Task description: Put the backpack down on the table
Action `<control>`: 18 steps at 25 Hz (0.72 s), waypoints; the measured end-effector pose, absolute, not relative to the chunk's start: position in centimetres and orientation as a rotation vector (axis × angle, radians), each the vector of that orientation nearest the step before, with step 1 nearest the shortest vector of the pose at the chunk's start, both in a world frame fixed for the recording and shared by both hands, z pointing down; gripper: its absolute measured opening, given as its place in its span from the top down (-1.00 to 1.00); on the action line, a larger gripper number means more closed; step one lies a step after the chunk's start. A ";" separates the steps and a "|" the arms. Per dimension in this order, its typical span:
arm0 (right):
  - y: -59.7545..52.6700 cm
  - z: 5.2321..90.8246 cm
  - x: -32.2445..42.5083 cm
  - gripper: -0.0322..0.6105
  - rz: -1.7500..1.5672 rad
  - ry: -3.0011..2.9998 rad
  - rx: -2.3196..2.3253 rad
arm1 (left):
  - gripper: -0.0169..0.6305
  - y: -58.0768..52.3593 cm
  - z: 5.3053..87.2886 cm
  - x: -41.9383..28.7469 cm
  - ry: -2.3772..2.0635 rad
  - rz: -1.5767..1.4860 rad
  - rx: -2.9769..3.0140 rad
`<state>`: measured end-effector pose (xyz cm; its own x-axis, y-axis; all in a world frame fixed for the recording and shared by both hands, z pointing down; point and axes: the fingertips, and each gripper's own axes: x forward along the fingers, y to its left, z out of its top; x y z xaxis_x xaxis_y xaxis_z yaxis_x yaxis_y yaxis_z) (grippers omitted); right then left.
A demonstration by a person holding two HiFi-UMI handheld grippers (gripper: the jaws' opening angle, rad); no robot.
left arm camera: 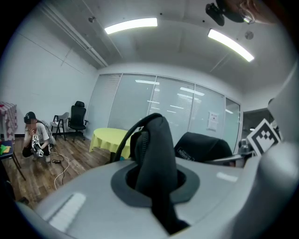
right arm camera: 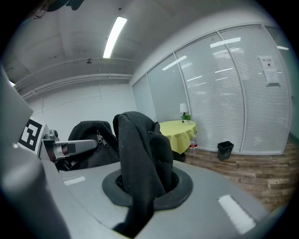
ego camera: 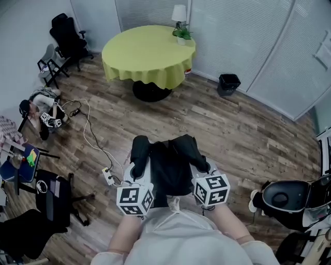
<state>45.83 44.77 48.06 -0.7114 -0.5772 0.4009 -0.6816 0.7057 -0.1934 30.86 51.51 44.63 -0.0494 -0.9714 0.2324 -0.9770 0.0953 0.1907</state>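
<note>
Tabletop (ego camera: 147, 52): round, green-clothed, well apart from the load. A lamp (ego camera: 179, 13) and a plant (ego camera: 182, 35) at its far edge risk a knock.
Backpack (ego camera: 168, 168): hangs above the floor, close to the person. A sliding strap would likely drop it.
Left gripper (ego camera: 137, 176), right gripper (ego camera: 202, 173): each clamped on one strap.
Cable (ego camera: 90, 132): loops across the floor at left, a possible trip hazard.
</note>
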 end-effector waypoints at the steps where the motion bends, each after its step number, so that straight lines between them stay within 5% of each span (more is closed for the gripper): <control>1: 44.2 48.1 45.3 0.79 0.471 -2.604 0.986 | 0.87 50.9 44.7 30.3 -2.079 0.023 1.928; 18: 25.2 46.6 25.6 0.79 0.466 -2.585 1.018 | 0.87 31.3 43.6 10.2 -2.029 -0.016 1.964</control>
<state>25.62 25.17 46.62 -0.6935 -0.5931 0.4091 -0.6986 0.6924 -0.1804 10.16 31.30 43.56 -0.0070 -0.9762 0.2168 -0.9726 0.0570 0.2254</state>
